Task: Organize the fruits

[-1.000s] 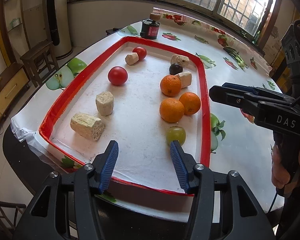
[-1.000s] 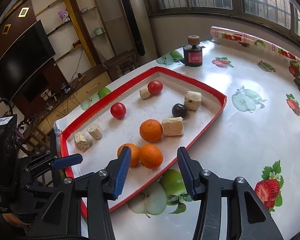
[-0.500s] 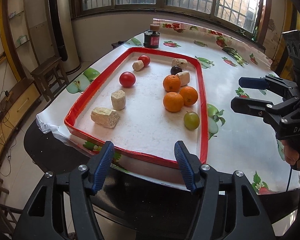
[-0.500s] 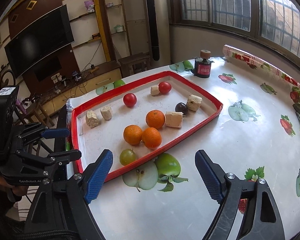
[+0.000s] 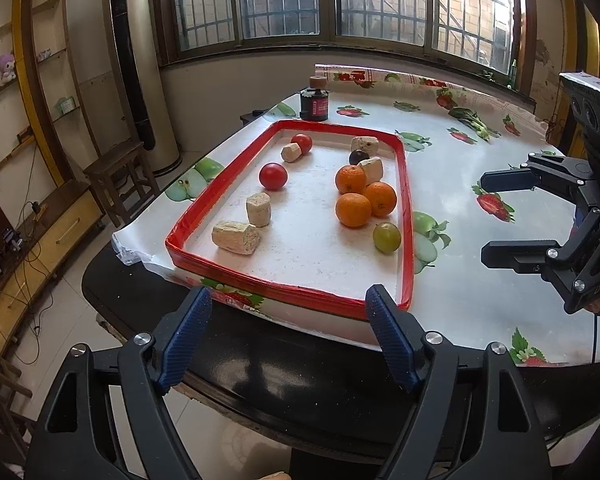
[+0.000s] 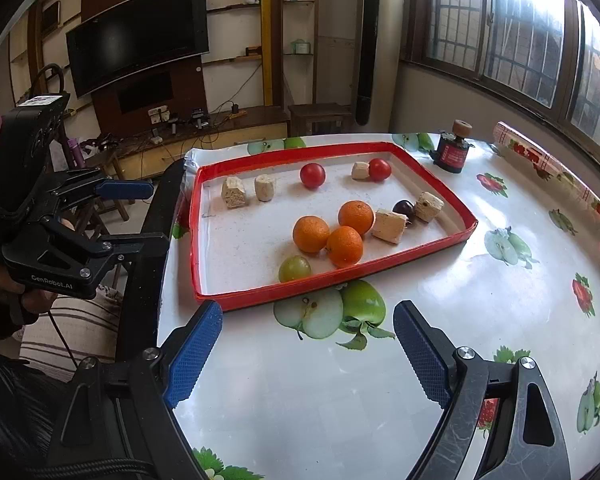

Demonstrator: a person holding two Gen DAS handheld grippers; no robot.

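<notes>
A red-rimmed white tray on the table holds three oranges, two red tomatoes, a green grape, a dark plum and several beige chunks. My left gripper is open and empty, held back off the table's near edge. My right gripper is open and empty above the tablecloth beside the tray; it also shows in the left wrist view.
A dark jar with a cork lid stands beyond the tray. The fruit-print tablecloth covers the table. A wooden stool and a tall floor-standing unit stand off to the left.
Both grippers have pulled back from the tray and opened wider. The green grape now lies free in the tray near the oranges.
</notes>
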